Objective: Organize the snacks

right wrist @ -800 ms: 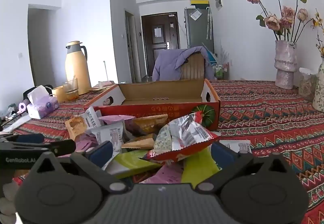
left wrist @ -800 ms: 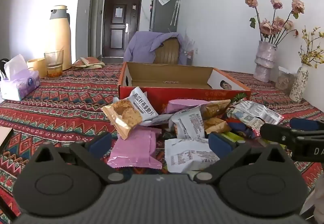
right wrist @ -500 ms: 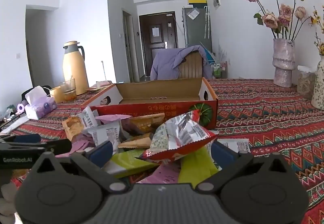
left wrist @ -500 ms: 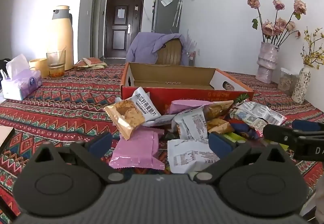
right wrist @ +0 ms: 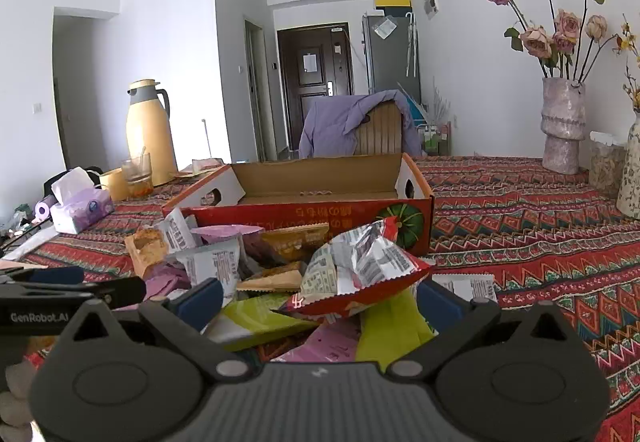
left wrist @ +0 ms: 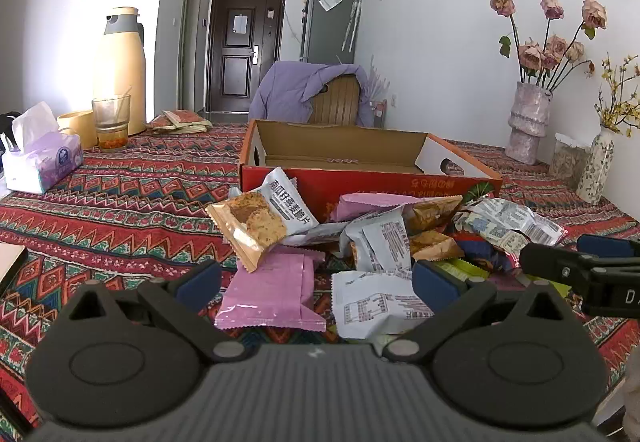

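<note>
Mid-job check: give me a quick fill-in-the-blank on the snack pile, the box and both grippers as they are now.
1. The cardboard box behind the snack pile looks ____ inside.
2. The left gripper and the right gripper both stand ____.
3. The flat packet between the left gripper's fingers is ____ in colour.

Missing words: empty; open; pink
</note>
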### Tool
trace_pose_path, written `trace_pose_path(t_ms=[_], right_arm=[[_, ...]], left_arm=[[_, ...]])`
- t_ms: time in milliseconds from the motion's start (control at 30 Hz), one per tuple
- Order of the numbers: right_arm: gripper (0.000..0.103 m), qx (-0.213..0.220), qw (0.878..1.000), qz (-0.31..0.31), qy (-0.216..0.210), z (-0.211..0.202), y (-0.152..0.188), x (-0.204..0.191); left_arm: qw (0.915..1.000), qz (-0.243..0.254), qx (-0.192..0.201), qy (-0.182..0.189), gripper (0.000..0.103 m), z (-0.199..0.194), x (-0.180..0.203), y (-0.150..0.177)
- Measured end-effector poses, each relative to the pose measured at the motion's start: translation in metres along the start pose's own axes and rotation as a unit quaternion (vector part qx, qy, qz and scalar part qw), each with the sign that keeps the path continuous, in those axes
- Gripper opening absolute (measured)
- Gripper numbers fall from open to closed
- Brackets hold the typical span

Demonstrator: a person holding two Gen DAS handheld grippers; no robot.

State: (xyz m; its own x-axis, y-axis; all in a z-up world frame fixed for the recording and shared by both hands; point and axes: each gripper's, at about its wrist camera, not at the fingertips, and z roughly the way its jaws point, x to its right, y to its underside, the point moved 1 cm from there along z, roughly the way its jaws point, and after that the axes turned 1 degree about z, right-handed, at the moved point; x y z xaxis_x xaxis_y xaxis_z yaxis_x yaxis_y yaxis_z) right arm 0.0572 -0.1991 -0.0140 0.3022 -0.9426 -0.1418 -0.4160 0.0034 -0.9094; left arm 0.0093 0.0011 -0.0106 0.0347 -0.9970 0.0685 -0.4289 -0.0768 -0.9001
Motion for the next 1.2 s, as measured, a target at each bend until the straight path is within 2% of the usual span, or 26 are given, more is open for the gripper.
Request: trace_pose_path(t_ms=[1200], right_arm=[[0.103,0.005,1.000,-0.001,0.003,-0.0031,-0.0031,0.0000]], left_arm=[[0.9999,-0.005,0.010,0.007,0.103,-0.0070,-0.0012,-0.0016]])
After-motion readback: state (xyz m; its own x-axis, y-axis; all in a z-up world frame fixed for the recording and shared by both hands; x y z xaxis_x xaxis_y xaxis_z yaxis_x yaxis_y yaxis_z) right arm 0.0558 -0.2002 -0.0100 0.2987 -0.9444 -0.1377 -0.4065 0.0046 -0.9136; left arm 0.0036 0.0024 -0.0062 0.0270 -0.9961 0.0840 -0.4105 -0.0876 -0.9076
